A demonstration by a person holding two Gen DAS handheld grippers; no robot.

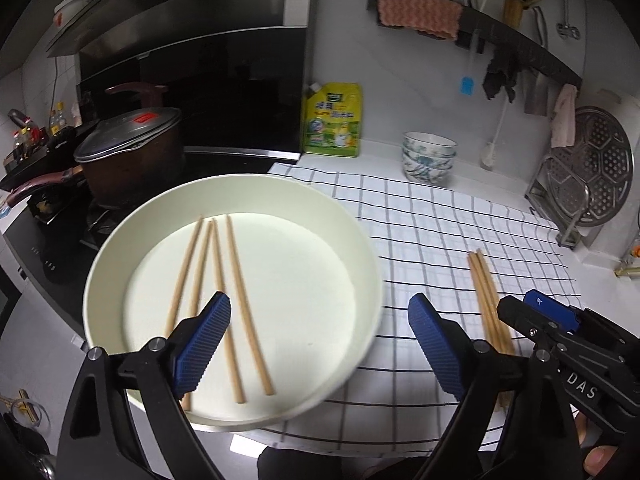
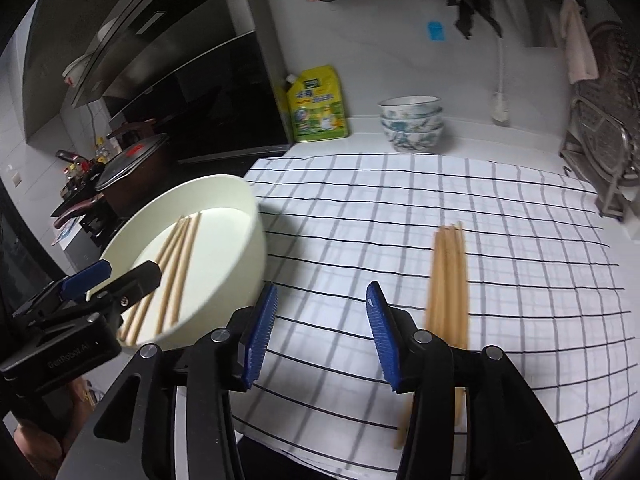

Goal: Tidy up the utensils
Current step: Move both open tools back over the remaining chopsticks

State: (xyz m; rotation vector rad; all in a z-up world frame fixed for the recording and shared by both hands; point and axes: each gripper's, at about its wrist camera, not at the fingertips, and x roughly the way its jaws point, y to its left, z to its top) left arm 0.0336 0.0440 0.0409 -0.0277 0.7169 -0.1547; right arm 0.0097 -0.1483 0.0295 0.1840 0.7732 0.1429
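Both grippers, left (image 1: 320, 344) and right (image 2: 322, 336), are spread and empty, with four chopsticks (image 1: 224, 300) still in the bowl (image 1: 120, 240) under the left and a sorted bundle (image 2: 448, 280) just right of the right, so roughly halfway.

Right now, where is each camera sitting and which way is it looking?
Left wrist: sits on the left hand-held gripper, looking down over the white bowl; a fingertip shows.
Right wrist: sits on the right hand-held gripper, looking down at the checked cloth beside the loose chopsticks.
Both share the bowl, cloth, chopsticks, yellow pouch, and each other's gripper.
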